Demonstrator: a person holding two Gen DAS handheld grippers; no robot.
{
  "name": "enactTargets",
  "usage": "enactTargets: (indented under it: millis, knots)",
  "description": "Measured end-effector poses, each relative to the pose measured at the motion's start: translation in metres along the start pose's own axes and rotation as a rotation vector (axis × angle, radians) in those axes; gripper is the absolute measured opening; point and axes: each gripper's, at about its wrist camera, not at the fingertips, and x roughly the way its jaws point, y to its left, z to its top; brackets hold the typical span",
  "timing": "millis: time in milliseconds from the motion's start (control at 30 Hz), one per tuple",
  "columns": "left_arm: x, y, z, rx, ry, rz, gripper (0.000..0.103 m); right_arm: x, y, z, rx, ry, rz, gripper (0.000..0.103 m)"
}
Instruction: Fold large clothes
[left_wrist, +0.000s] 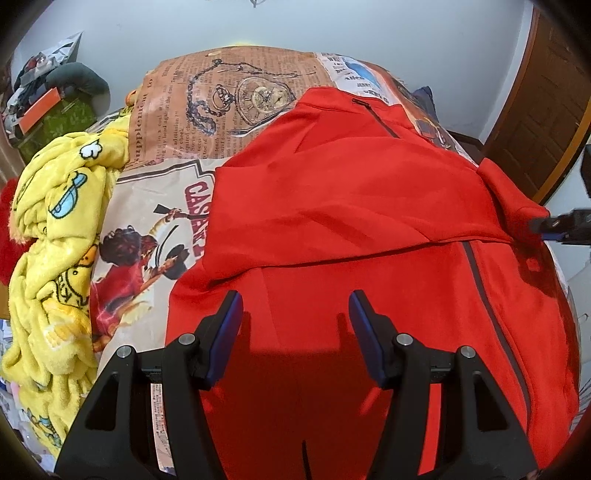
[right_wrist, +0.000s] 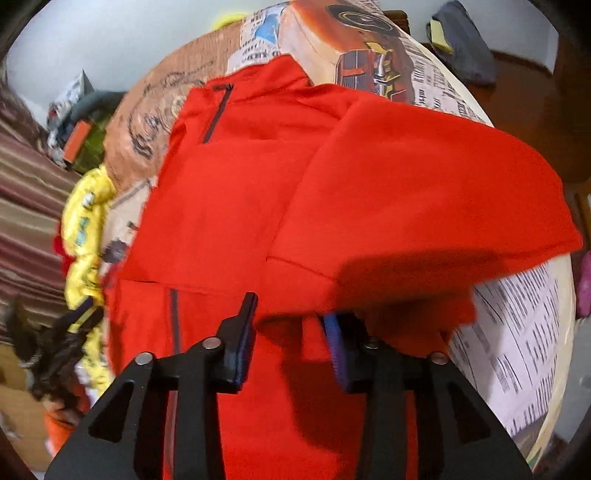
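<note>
At the far left of the left wrist view a yellow blanket (left_wrist: 55, 258) lies bunched on the bed (left_wrist: 236, 110), whose cover is printed like old newspaper; just right of it the red jacket (left_wrist: 351, 206) is spread over the middle of the bed, collar toward the far end. The left claw (left_wrist: 295, 306) hangs wide above the jacket's near panel, holding nothing, its 2 blue pads apart with bare red cloth showing between them. Further right, the right sleeve (left_wrist: 517, 199) is lifted off the bed edge, its cuff at the tip of the right claw (right_wrist: 288, 314). In the right wrist view that sleeve drapes over the claw and red cloth fills the gap between the fingers, which look only part closed, so I cannot tell whether the grip is firm. The step in hand appears to be folding this sleeve across the chest. To do it well, the sleeve should travel flat and low toward the dark zip (left_wrist: 495, 317), landing straight without bunching, while the left claw could press the body panel so the jacket does not slide.
</note>
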Motion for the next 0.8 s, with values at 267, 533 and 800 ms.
enactTargets:
  millis: [267, 533, 800]
  knots:
    - [0.004, -0.009, 0.005, -0.018, 0.0, -0.021, 0.059, -0.058, -0.054, 0.005, 0.134, -0.186, -0.051, 0.062]
    - [0.009, -0.015, 0.009, -0.007, 0.004, -0.016, 0.059, -0.039, -0.15, 0.006, 0.424, -0.183, -0.105, 0.062]
    - [0.017, -0.01, 0.012, -0.025, 0.018, -0.003, 0.059, -0.009, -0.184, 0.029, 0.509, -0.234, -0.118, 0.06]
